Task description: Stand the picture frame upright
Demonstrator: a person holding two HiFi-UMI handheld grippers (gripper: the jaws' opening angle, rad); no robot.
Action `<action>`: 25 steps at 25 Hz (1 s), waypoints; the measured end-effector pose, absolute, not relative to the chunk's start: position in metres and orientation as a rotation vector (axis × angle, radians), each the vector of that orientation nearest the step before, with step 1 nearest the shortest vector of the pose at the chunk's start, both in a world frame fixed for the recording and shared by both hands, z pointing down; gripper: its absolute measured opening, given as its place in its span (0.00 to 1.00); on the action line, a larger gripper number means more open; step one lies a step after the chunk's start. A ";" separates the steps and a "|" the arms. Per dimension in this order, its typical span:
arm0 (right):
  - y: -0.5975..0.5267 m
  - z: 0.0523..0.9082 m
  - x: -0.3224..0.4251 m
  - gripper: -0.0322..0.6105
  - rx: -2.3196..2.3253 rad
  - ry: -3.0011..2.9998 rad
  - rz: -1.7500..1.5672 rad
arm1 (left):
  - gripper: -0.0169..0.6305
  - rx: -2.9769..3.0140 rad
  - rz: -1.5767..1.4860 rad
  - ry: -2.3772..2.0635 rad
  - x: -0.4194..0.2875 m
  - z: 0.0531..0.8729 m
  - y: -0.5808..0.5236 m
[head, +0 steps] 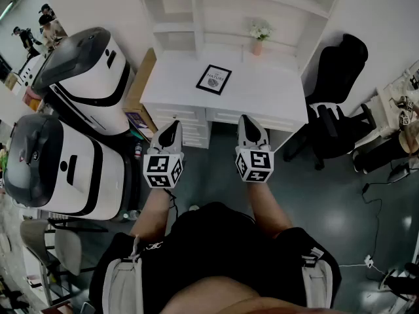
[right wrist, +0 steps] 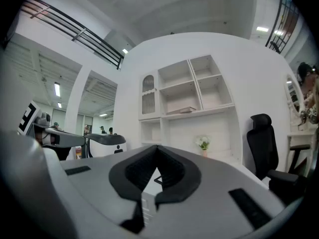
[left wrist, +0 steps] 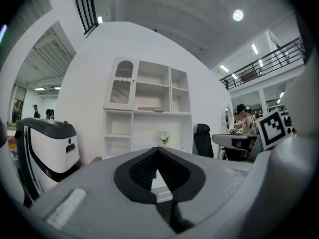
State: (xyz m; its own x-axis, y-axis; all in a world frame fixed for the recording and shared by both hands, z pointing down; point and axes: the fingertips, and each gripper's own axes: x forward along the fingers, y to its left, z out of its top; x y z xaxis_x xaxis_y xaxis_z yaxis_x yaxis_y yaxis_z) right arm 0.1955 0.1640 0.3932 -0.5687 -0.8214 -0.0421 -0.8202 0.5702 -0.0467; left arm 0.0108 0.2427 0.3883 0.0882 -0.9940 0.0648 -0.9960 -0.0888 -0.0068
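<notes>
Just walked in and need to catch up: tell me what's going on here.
A person stands in front of a white desk, holding a gripper in each hand. The left gripper and the right gripper are both shut and empty, held side by side short of the desk's front edge. The picture frame lies flat on the desk top, with nothing touching it, so standing it up has not begun. A small vase of flowers sits at the back of the desk.

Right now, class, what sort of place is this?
Probably a staged study corner inside a large hall: a white desk with shelving and a black office chair, but bulky white machines stand beside it and a railed upper gallery is in view.
</notes>
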 end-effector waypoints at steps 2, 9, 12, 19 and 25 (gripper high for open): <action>0.165 0.392 0.190 0.05 -1.420 2.730 -0.031 | 0.05 2.302 0.097 -2.104 0.008 0.387 0.245; 0.166 0.393 0.169 0.05 -1.439 2.732 -0.027 | 0.05 2.335 0.117 -2.098 -0.006 0.388 0.243; 0.166 0.391 0.156 0.05 -1.448 2.731 -0.015 | 0.05 2.333 0.111 -2.103 -0.019 0.387 0.242; 0.172 0.399 0.121 0.05 -1.456 2.735 -0.024 | 0.05 2.345 0.100 -2.076 -0.055 0.393 0.244; 0.177 0.403 0.103 0.05 -1.498 2.709 -0.032 | 0.05 2.363 0.110 -2.049 -0.080 0.401 0.248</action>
State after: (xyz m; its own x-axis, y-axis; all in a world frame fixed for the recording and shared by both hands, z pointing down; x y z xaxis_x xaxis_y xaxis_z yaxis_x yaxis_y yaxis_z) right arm 0.1030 0.1770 0.4032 -0.5307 -0.8470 -0.0296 -0.8461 0.5316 -0.0403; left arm -0.0797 0.2479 0.4012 0.1401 -0.9883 0.0609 -0.9891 -0.1425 -0.0369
